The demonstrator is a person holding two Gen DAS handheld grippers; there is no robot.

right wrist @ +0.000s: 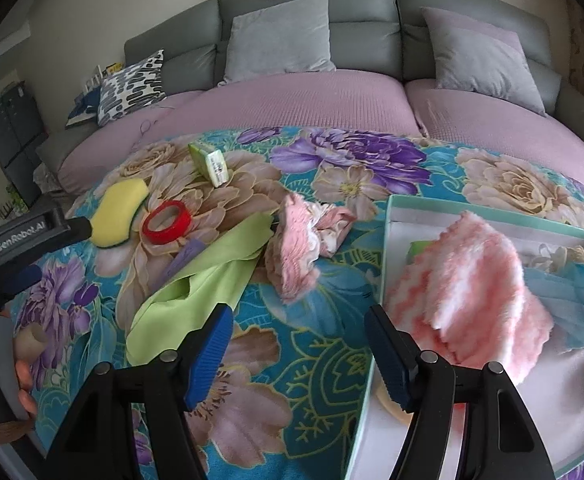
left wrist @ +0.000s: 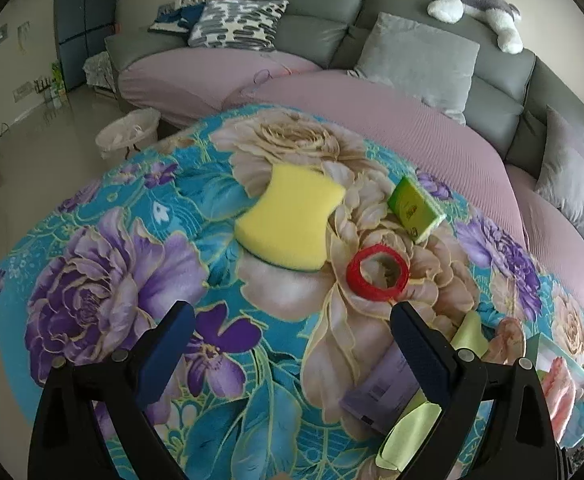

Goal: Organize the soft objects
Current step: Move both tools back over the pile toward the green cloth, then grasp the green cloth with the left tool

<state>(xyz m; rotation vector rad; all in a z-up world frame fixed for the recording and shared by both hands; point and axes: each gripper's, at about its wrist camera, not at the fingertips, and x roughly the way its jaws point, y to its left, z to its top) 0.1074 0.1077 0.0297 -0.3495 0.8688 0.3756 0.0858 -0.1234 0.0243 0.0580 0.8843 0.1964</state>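
Sorting midway: both our grippers, left (left wrist: 292,340) and right (right wrist: 297,344), gape empty. Next: pink cloth (right wrist: 295,256) left of box (right wrist: 387,240), needing a pinch.

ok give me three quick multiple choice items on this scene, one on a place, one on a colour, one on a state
1. Where is the pink striped towel?
A. on the sofa
B. in the box
C. on the floor

2. What colour is the tape roll?
A. red
B. blue
C. white

3. How is the right gripper?
A. shut on the green cloth
B. shut on the sponge
C. open, holding nothing

Answers: B, the towel lies inside the box's rim; A, the ring is plainly red; C, its jaws stand apart with only blanket between them.
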